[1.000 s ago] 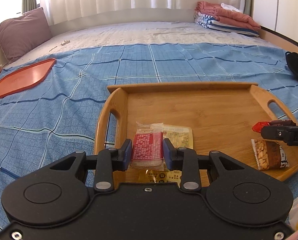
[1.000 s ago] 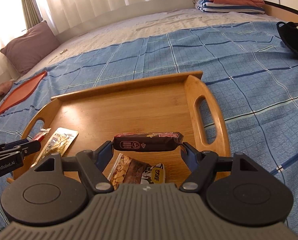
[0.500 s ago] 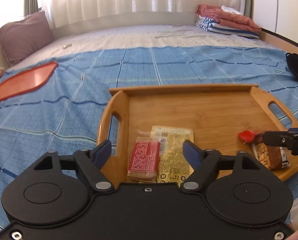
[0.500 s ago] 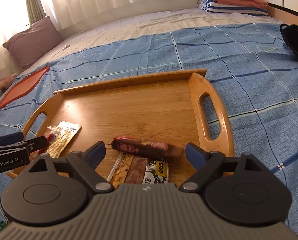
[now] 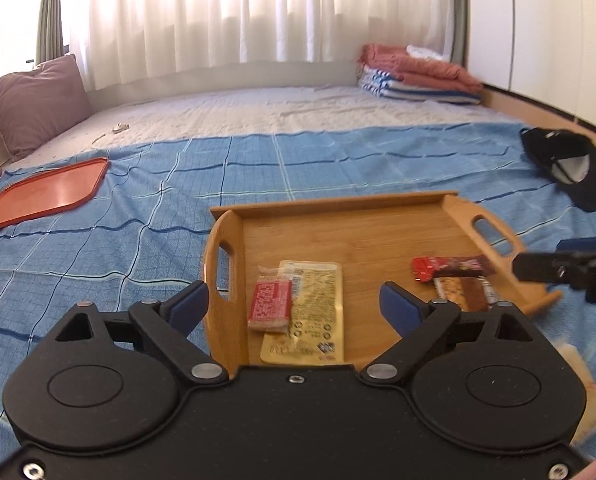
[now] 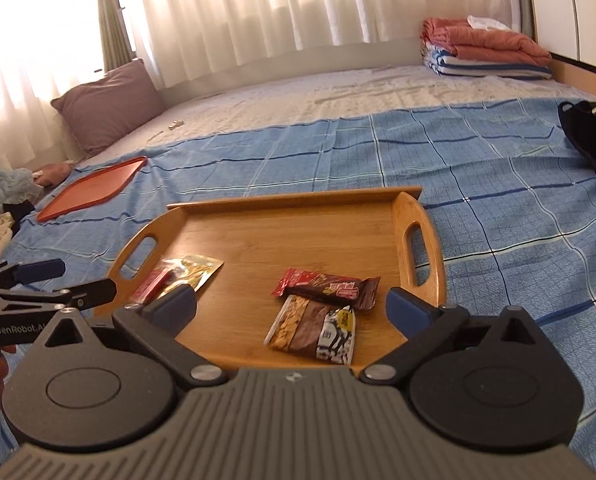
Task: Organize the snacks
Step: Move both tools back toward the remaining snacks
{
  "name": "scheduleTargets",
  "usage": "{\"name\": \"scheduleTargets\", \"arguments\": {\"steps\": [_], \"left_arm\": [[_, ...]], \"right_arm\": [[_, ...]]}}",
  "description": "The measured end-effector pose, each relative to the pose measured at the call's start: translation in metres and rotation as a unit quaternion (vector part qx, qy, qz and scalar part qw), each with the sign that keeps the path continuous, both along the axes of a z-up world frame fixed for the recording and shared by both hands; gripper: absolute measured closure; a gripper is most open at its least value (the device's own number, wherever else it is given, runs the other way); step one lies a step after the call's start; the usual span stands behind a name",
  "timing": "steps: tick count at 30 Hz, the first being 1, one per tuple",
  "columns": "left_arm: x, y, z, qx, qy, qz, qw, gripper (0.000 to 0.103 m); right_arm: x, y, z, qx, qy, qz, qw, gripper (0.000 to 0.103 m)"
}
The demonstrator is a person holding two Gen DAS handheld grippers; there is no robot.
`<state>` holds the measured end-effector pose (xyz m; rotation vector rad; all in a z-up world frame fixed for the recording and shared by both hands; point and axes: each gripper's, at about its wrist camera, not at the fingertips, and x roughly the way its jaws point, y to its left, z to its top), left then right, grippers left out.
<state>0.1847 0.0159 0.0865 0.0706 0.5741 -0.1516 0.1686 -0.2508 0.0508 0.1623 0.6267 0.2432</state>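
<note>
Both your grippers, left (image 5: 294, 306) and right (image 6: 292, 308), have just been opening and gape wide, holding nothing. The small red packet (image 5: 269, 306) and the dark-brown bar (image 6: 330, 287) lie in the bamboo tray (image 6: 282, 232), apparently atop other wrappers.

pale packet (image 5: 582, 396) blurred, cut off

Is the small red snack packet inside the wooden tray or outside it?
Inside: the red packet lies flat in the wooden tray, partly on a yellow packet.
</note>
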Motion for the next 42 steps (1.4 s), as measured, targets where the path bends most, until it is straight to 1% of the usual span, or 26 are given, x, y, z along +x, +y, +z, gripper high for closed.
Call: {"name": "scheduleTargets", "arguments": {"steps": [5, 9, 12, 15, 18, 22, 26, 32, 38, 42], "left_arm": [[-0.038, 0.007, 0.01, -0.02, -0.011, -0.012, 0.9997, 0.009], [-0.064, 0.011, 0.012, -0.022, -0.019, -0.011, 0.9995, 0.009], [-0.083, 0.015, 0.012, -0.025, -0.03, -0.01, 0.9992, 0.009], [-0.097, 0.018, 0.008, -0.026, -0.032, -0.007, 0.9991, 0.008], [-0.111, 0.019, 0.002, -0.019, -0.034, -0.009, 0.9992, 0.008], [-0.125, 0.018, -0.01, -0.007, -0.035, -0.008, 0.9993, 0.007], [-0.134, 0.018, -0.026, -0.008, -0.036, 0.002, 0.9993, 0.004], [-0.139, 0.016, -0.044, 0.01, -0.036, 0.032, 0.9988, 0.002], [-0.139, 0.015, -0.054, -0.006, -0.021, 0.036, 0.9991, 0.002], [-0.138, 0.012, -0.06, -0.008, -0.012, 0.035, 0.9993, 0.002]], "right_arm": [[-0.037, 0.008, 0.004, -0.021, -0.024, 0.017, 0.999, 0.0], [-0.064, 0.012, 0.003, -0.027, -0.039, 0.027, 0.999, 0.0], [-0.082, 0.014, 0.001, -0.035, -0.052, 0.023, 0.998, 0.0], [-0.099, 0.017, -0.004, -0.047, -0.058, 0.021, 0.997, 0.0], [-0.115, 0.021, -0.01, -0.063, -0.064, 0.016, 0.996, 0.0], [-0.133, 0.022, -0.019, -0.065, -0.065, 0.0, 0.996, 0.0], [-0.15, 0.023, -0.03, -0.068, -0.065, -0.018, 0.995, 0.0], [-0.171, 0.029, -0.046, -0.084, -0.058, -0.033, 0.994, 0.0], [-0.185, 0.037, -0.065, -0.102, -0.047, -0.036, 0.993, 0.0], [-0.185, 0.038, -0.075, -0.095, -0.028, -0.033, 0.995, 0.0]]}}
